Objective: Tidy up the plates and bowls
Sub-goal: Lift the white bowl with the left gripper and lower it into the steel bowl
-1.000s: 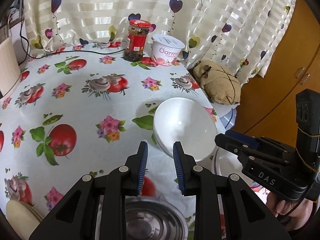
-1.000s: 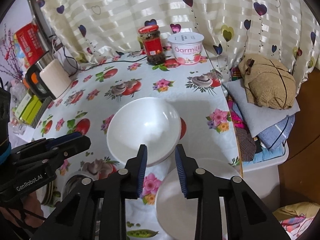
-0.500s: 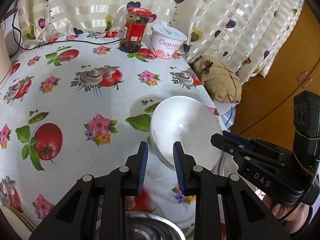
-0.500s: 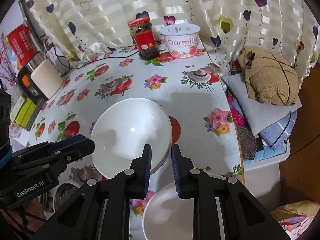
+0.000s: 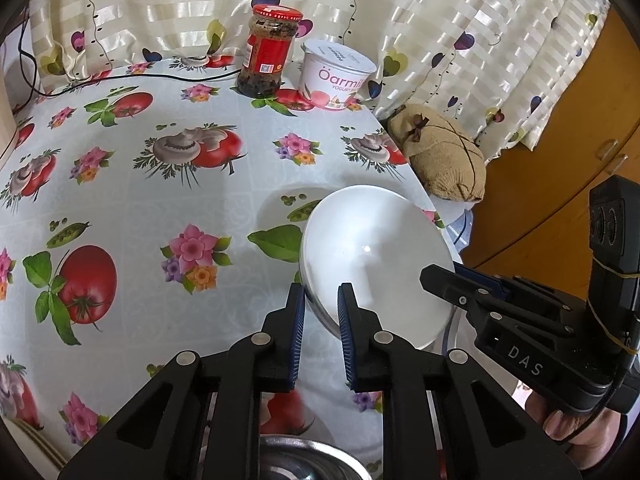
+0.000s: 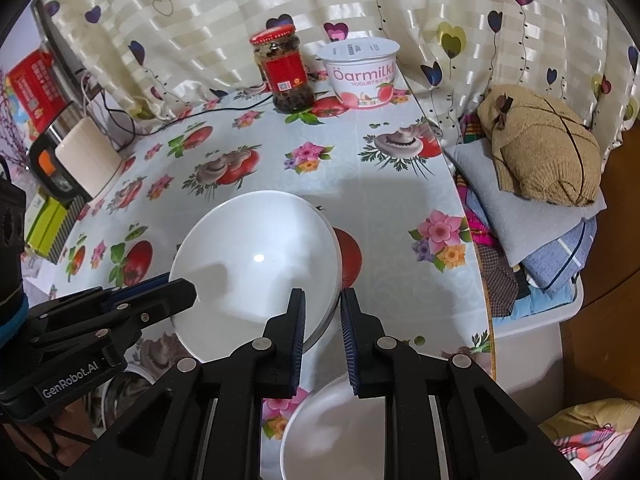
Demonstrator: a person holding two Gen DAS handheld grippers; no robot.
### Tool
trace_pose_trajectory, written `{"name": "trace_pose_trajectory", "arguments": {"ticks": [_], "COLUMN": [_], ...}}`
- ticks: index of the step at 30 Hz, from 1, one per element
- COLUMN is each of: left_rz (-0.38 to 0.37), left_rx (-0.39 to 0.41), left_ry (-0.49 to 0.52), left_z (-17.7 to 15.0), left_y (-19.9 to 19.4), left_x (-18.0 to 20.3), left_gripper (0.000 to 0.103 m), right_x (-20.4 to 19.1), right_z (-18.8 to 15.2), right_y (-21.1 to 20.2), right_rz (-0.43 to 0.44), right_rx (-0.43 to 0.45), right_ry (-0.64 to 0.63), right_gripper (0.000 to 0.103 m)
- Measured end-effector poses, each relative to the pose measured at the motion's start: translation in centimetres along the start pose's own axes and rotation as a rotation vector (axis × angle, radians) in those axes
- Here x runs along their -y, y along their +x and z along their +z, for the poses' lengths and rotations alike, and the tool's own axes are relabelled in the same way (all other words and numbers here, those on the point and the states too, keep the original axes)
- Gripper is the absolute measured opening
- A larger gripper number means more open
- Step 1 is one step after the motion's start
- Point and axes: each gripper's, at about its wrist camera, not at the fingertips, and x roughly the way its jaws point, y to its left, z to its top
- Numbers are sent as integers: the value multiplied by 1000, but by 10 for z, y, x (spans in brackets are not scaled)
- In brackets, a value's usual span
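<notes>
— So, where is the white bowl point(image 5: 376, 264) right now?

— Near the desk's point(image 5: 168, 208) right edge, tilted, caught between my two tongs. My left tongs point(image 5: 320, 332) straddle its rim on the near left side, one pad inside and one outside, and the jaws are closing on that rim.

— And the right tongs point(image 6: 322, 334)?

— They straddle the opposite rim, nearly together, pads pressed on the bowl's wall as far as I can see.

— Anything else close by?

— Just below my right tongs sits a second white bowl point(image 6: 332, 436) at the desk's near edge. Under my left tongs I see the rim of a steel bowl point(image 5: 304, 460). At the far side, against the curtain point(image 5: 440, 20), a red-lidded jar point(image 5: 268, 56) stands upright just beside a yogurt tub point(image 5: 336, 74), well apart from the bowl I hold.
</notes>
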Motion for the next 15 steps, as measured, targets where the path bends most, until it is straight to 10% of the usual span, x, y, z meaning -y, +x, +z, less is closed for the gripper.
{"name": "trace_pose_trajectory", "arguments": {"ticks": [15], "left_rz": [21], "left_rx": [43], "left_ry": [-14], "left_z": [-6], "left_y": [-30], "left_x": [-2], "left_gripper": [17], "right_x": [-16], "right_z": [1], "right_y": [-17], "right_rz": [8], "right_rx": [31], "right_ry": [-15], "right_gripper": [17]}}
